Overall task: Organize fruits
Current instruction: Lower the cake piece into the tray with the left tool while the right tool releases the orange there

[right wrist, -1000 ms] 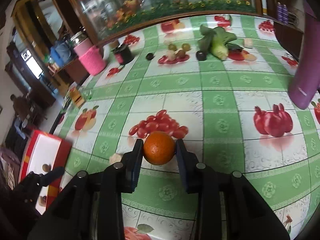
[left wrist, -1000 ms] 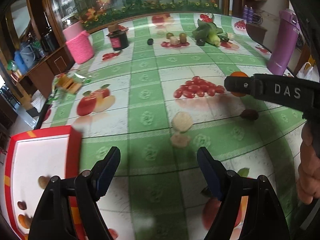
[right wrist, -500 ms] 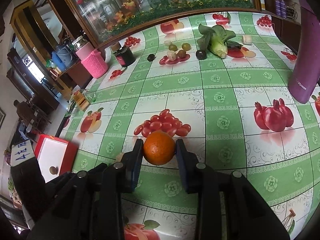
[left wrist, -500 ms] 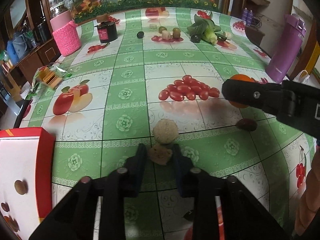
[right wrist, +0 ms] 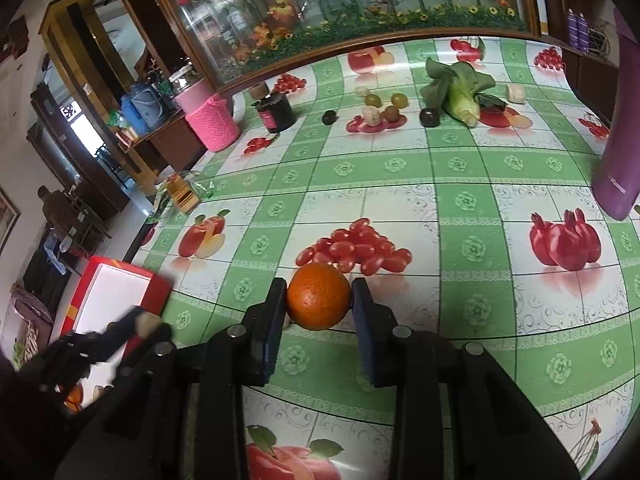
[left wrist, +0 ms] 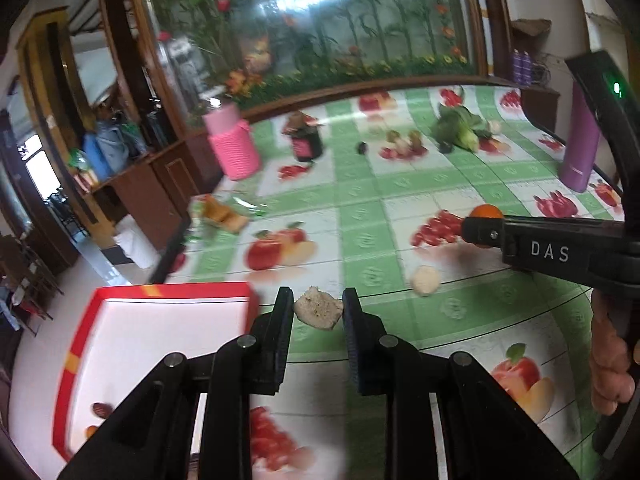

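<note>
Left tool (left wrist: 318, 312): closed on a pale brown, rough-skinned fruit piece (left wrist: 318, 312), pinched between both pads and lifted clear of the worktop; its jaws have just been closing onto that piece.
Right tool (right wrist: 319, 300): gripping an orange (right wrist: 319, 295), both pads pressing its sides, just above the tablecloth.
Right tool, seen from the left wrist: it reaches in from the right, the orange showing at its tip, with the person's hand (left wrist: 612, 364) on the handle.
Left tool, seen from the right wrist: blurred at the near left, over the box.
Red box (left wrist: 82, 344): at the near left edge of the worktop, just left of the left tool; white inside, with a few small brown and orange fruits in its near corner.
Round pale fruit (left wrist: 426, 280): lies on the worktop right of the held piece, between the two tools.
Worktop (right wrist: 472, 184): covered with a green and white checked cloth printed with apples, cherry tomatoes and pomegranates.
Far group: grapes (right wrist: 386, 101) and pale pieces on a printed patch, a dark round fruit (right wrist: 429, 117) and a leafy green vegetable (right wrist: 458, 88) to their right.
Far left: a dark jar (right wrist: 276, 112) and a pink knitted holder (right wrist: 212, 126).
Left edge: a wrapped packet (right wrist: 182, 194).
Right edge: a purple bottle (right wrist: 620, 152), upright.
</note>
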A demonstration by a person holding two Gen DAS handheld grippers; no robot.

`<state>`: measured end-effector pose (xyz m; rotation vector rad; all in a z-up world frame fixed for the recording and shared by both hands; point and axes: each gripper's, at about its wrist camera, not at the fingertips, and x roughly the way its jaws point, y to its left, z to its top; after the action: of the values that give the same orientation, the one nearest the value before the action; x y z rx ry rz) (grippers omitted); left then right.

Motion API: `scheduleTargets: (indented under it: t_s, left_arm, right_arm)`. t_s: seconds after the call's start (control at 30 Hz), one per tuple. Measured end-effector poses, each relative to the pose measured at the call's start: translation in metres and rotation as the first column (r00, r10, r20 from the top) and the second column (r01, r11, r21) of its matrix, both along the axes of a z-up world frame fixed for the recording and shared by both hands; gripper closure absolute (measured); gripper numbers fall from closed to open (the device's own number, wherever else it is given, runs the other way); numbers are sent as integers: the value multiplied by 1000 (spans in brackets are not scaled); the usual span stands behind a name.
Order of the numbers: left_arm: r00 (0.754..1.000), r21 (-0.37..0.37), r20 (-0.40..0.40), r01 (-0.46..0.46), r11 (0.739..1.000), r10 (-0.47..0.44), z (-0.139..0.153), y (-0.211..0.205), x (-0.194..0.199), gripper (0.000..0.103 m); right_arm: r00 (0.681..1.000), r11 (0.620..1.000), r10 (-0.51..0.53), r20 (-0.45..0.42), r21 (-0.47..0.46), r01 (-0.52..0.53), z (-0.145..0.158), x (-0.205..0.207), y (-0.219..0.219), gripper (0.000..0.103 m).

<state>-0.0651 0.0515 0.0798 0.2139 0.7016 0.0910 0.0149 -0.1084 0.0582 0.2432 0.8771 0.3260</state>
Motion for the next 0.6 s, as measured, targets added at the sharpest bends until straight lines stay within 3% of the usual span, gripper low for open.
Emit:
scheduleTargets:
  t_s: [0.23, 0.6]
  left_arm:
    - [991, 26, 79, -107, 994, 105, 15, 54, -25, 79]
    - [964, 4, 65, -259, 966, 258, 2, 133, -49, 79]
  right_arm:
    - [996, 997, 64, 61, 40, -66, 5, -14, 37, 68]
    - [952, 953, 276, 128, 93, -289, 6, -49, 169, 68]
